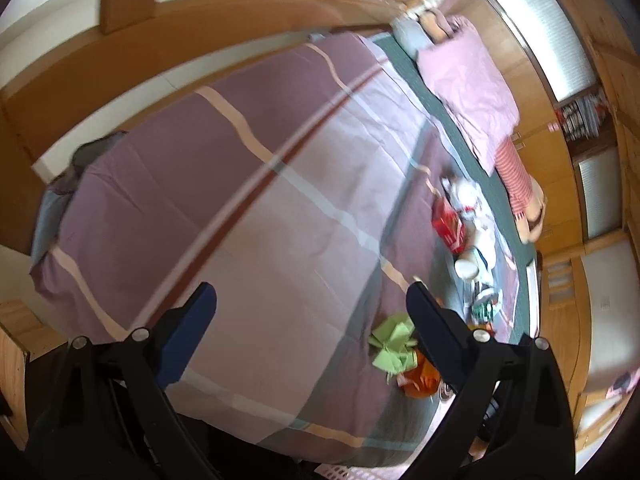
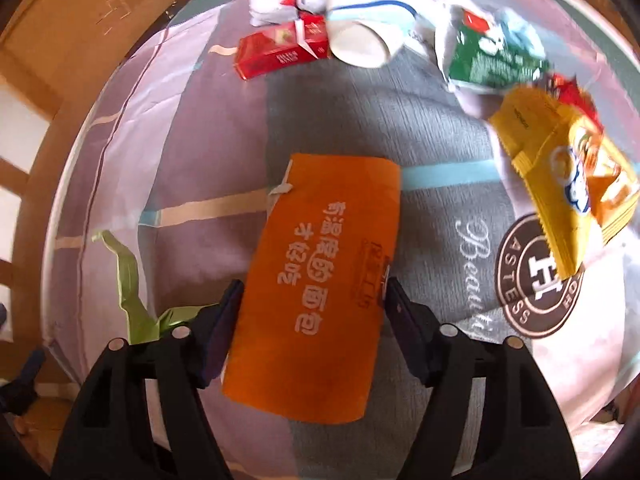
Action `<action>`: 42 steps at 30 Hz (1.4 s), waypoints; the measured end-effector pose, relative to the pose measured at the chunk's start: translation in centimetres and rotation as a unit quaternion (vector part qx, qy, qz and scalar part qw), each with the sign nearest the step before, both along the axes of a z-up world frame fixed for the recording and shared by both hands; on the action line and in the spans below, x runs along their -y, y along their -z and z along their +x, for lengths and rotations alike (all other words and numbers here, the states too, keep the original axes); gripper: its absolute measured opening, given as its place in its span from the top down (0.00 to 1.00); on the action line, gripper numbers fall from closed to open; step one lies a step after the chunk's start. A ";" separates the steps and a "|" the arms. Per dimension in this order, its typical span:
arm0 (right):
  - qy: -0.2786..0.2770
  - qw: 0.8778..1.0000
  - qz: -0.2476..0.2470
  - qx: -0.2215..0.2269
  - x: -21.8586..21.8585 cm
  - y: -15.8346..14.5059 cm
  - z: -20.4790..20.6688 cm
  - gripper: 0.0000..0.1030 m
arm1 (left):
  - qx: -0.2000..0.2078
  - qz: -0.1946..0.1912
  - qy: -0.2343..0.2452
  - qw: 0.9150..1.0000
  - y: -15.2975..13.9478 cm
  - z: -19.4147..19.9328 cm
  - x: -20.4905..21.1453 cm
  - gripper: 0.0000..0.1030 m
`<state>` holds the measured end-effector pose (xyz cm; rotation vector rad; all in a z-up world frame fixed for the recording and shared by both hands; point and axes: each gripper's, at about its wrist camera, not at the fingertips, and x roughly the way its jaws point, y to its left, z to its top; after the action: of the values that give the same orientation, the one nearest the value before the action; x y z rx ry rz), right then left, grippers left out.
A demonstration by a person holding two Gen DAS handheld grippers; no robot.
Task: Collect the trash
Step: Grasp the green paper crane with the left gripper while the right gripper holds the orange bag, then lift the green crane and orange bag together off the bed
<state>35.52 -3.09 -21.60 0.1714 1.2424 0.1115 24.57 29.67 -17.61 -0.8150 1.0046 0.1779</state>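
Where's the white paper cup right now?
In the right wrist view, the white paper cup lies on its side near the top, between the red carton and green packet.
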 end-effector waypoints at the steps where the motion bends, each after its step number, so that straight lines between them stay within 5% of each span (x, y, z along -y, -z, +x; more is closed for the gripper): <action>1: 0.002 1.000 -0.004 0.005 0.0 -0.4 -0.3 0.37 | 0.000 -0.001 0.011 1.000 0.0 0.2 0.4 0.08; 9: 0.075 0.994 -0.016 0.080 3.8 -4.5 -6.9 0.37 | 0.018 0.043 0.145 0.988 -0.2 2.3 6.6 0.08; 18: 0.076 0.989 -0.039 0.118 6.8 -8.2 -11.8 0.37 | 0.010 0.137 0.316 0.939 3.5 5.8 17.7 0.09; 19: 0.076 0.989 -0.044 0.122 7.0 -8.5 -12.3 0.37 | 0.007 0.143 0.329 0.933 4.1 6.1 18.5 0.12; 22: 0.075 0.987 -0.052 0.132 7.5 -9.0 -13.2 0.37 | -0.014 0.155 0.349 0.924 5.9 6.6 19.5 0.41; 23: 0.073 0.987 -0.054 0.135 7.6 -9.2 -13.5 0.37 | -0.022 0.156 0.353 0.922 6.4 6.7 19.6 0.52; 27: 0.068 0.985 -0.059 0.146 7.4 -9.7 -14.2 0.37 | -0.013 0.167 0.354 0.920 6.7 6.5 19.6 0.61; 34: 0.064 0.978 -0.071 0.184 6.4 -11.2 -15.1 0.37 | 0.041 0.153 0.312 0.937 2.9 5.0 17.1 0.62; 38: 0.060 0.966 -0.090 0.233 5.3 -12.7 -16.1 0.37 | 0.097 0.219 0.257 0.936 -1.6 2.5 16.0 0.62; 42: 0.053 0.954 -0.111 0.274 4.2 -14.1 -17.1 0.37 | 0.168 0.314 0.181 0.917 -5.8 -0.5 15.1 0.62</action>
<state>18.47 -7.34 -7.46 0.0064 0.6810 -0.0720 24.06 14.60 -11.83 -0.0555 0.6889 0.0307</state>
